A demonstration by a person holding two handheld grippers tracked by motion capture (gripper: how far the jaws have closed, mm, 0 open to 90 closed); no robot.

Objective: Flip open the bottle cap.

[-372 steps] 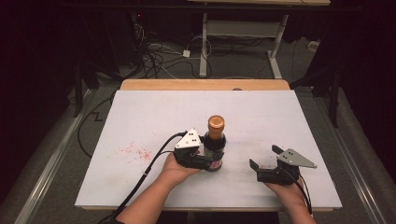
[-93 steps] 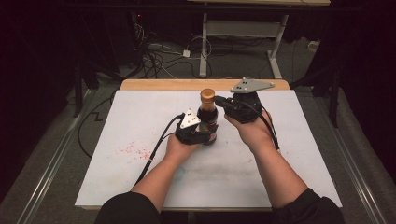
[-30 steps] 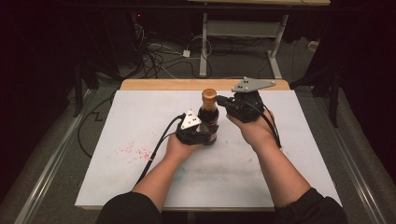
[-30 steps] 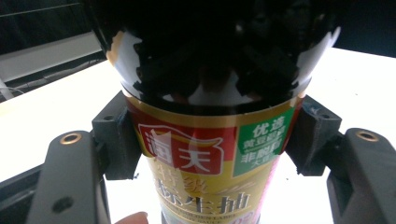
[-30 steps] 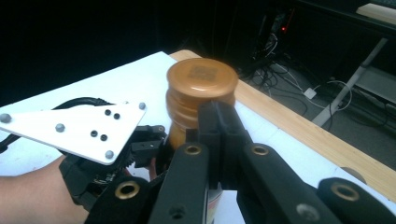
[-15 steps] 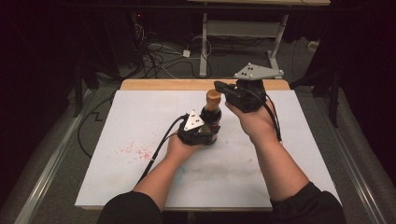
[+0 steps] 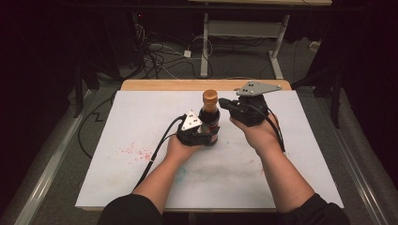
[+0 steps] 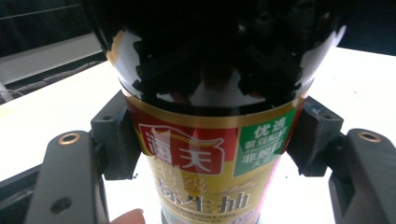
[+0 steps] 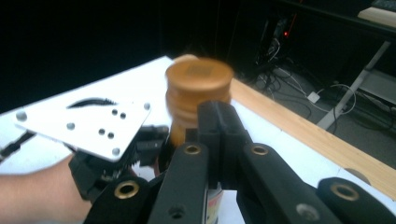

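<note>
A dark sauce bottle (image 7: 209, 123) with a round brown cap (image 7: 210, 96) and a red, gold and green label stands upright mid-table. My left gripper (image 7: 202, 135) is shut on its lower body; in the left gripper view the two pads (image 8: 116, 135) press the label of the bottle (image 8: 205, 163) from both sides. My right gripper (image 7: 224, 103) hovers just right of the bottle's neck, its jaws shut together with nothing between them. In the right gripper view the closed right gripper (image 9: 219, 135) points at the cap (image 9: 200, 81), which sits right behind its tips.
The white table mat (image 7: 141, 117) has faint red stains (image 7: 133, 151) at the left. A wooden table edge (image 7: 159, 85) runs along the back. Cables and a desk frame (image 7: 206, 42) lie on the floor beyond.
The right gripper rose above the cap half a second ago and has come back down beside the bottle's neck. The left gripper and bottle have stayed put.
</note>
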